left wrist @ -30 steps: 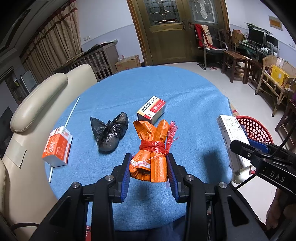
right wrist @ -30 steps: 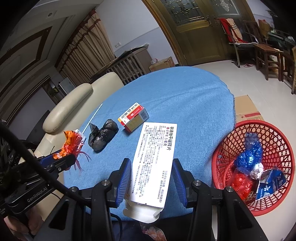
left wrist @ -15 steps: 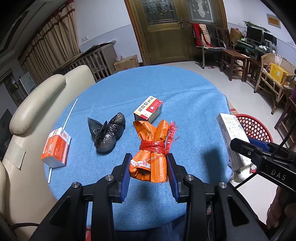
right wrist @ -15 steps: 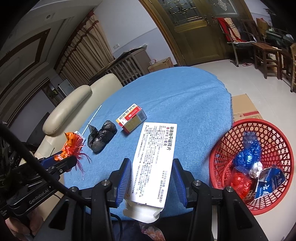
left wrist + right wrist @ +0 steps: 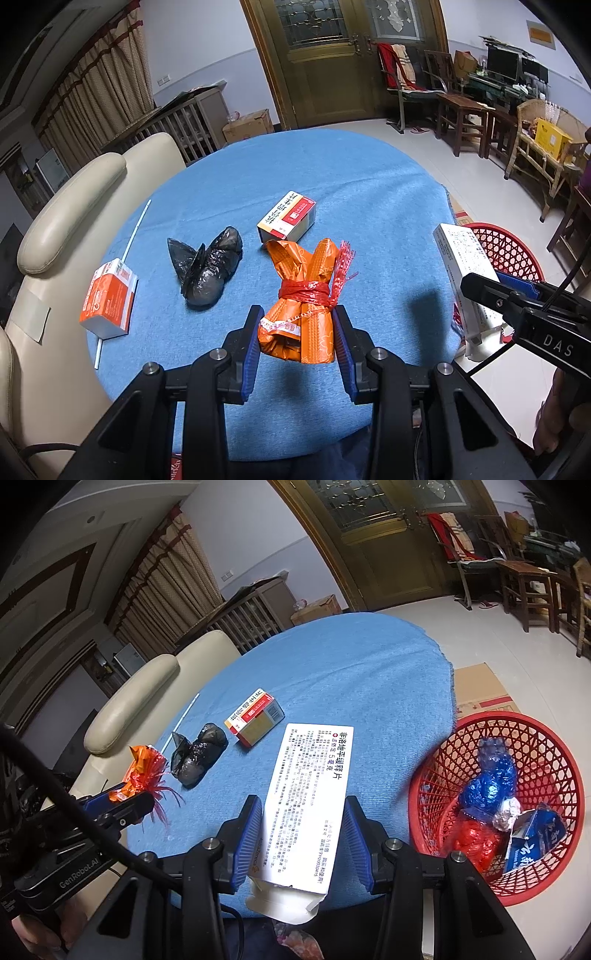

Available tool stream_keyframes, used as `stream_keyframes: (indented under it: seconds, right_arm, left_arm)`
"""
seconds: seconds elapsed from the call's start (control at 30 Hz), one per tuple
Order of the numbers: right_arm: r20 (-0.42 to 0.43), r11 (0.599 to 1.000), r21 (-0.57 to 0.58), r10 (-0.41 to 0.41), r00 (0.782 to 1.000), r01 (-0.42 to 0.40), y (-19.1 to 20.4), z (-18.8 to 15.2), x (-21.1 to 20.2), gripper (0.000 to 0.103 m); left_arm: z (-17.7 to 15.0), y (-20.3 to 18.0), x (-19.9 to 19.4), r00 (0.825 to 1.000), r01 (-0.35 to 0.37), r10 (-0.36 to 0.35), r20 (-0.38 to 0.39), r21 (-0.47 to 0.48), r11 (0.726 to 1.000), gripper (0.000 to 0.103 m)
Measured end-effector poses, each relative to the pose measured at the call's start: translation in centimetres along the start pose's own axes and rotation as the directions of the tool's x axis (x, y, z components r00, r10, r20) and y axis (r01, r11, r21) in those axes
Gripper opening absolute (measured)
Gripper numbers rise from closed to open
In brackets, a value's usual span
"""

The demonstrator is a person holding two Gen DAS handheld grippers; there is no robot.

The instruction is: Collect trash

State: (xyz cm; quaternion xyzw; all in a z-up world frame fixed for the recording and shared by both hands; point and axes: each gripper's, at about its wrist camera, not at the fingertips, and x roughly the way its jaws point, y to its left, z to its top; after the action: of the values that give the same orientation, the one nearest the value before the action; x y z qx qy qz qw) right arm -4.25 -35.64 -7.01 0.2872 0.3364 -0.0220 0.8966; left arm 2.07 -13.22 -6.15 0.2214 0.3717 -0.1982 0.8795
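In the left wrist view, the left gripper (image 5: 298, 332) is clamped on an orange bundle (image 5: 304, 306), crinkled wrapper bound at the waist with red plastic strip whose frayed ends fan out to the right; both blue pads press its lower sides and it hangs above the table (image 5: 369, 206), a round top under nubby blue cloth. On the cloth lie a knotted black bag (image 5: 207, 269) of glossy film, a red-and-white carton (image 5: 287, 220), an orange carton (image 5: 108, 302) at the left edge and a thin white straw (image 5: 129, 251) partly under it. The right gripper and its white box (image 5: 463, 273) enter from the right, hiding much of the red basket (image 5: 509, 251). In the right wrist view, the right gripper (image 5: 303, 843) grips the white box (image 5: 310, 805), a flat printed carton with an open flap at its near end, cut off by the gripper body; it is held over the table's (image 5: 351, 657) near edge. The basket (image 5: 443, 775), lattice plastic, stands on the floor just beside the table, holding crumpled blue and red wrappers, a foil ball and a blue carton. The bundle (image 5: 142, 771) shows at left, its lower part hidden by the left gripper's finger.
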Motion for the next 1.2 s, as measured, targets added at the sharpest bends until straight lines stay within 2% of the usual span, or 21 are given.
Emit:
stream_keyframes:
  seconds: [0.63,1.2]
  right_arm:
    - [0.012,0.999,0.054,-0.006,1.0,0.005,-2.7,-0.2,-1.0,0.048]
    - [0.033,0.991,0.135,-0.02,0.999,0.015,-6.3,-0.6,-2.5,0.048]
  left_arm:
    - [0.7,-2.1,0.1,1.0,0.006,-0.006,0.002,0.054,0.999,0.039]
    - [1.4,-5.5,0.0,1.0,0.011,-0.011,0.004,0.133,0.991,0.039]
